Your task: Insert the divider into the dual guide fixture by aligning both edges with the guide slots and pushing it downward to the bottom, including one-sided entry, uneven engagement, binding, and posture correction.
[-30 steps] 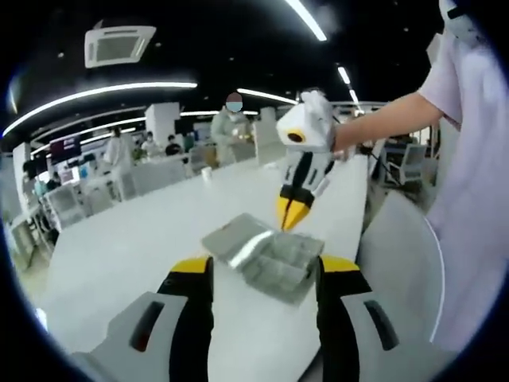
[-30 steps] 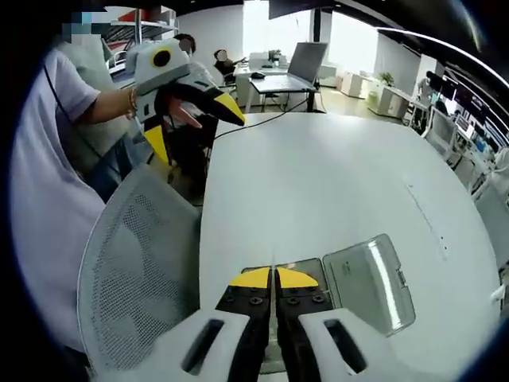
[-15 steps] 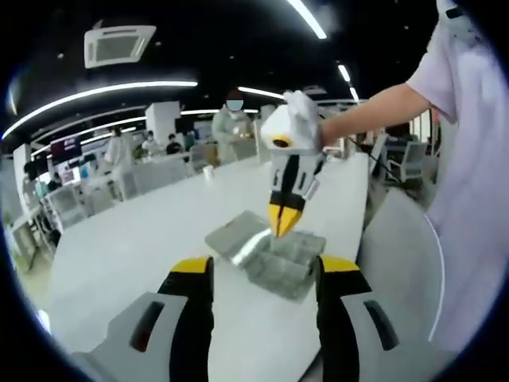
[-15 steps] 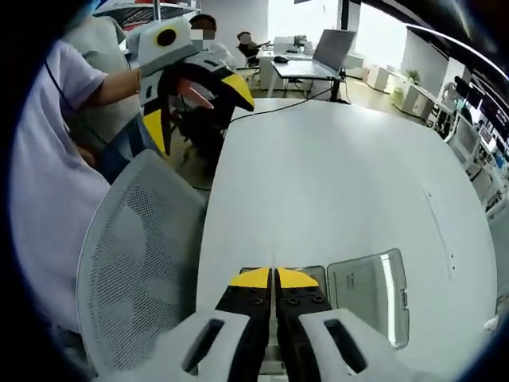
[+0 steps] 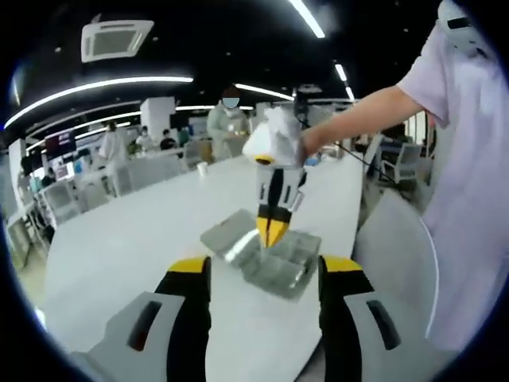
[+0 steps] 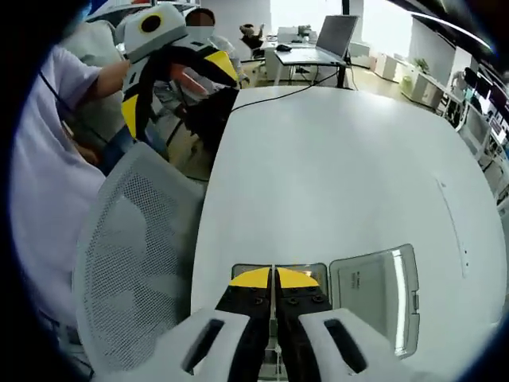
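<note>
Surface (image 6: 342,167): a long white top running from the lower centre of the right gripper view to the upper right, and from the lower left to the centre of the left gripper view.
Person (image 5: 469,159): pale short-sleeved top along the right edge of the left gripper view, one arm stretched toward the centre; in the right gripper view the same top fills the left edge.
Chair (image 6: 135,263): grey mesh back in the lower left of the right gripper view, just beside the surface edge.
Fixture (image 5: 262,253): a grey, clear-lidded compartment box lying open on the surface, just above the gap between the left tool's jaws in the left gripper view; lid flap to the left, tray to the right. In the right gripper view its open lid sits lower right of centre.
Divider: too small to tell apart inside the box; I cannot tell where it is.
Left tool (image 5: 264,270): jaws wide apart, nothing between them; seen upper left in the right gripper view, held in a hand.
Right tool (image 6: 272,278): yellow tips pressed together, pointing down over the fixture tray; whether something thin is pinched I cannot tell.
</note>
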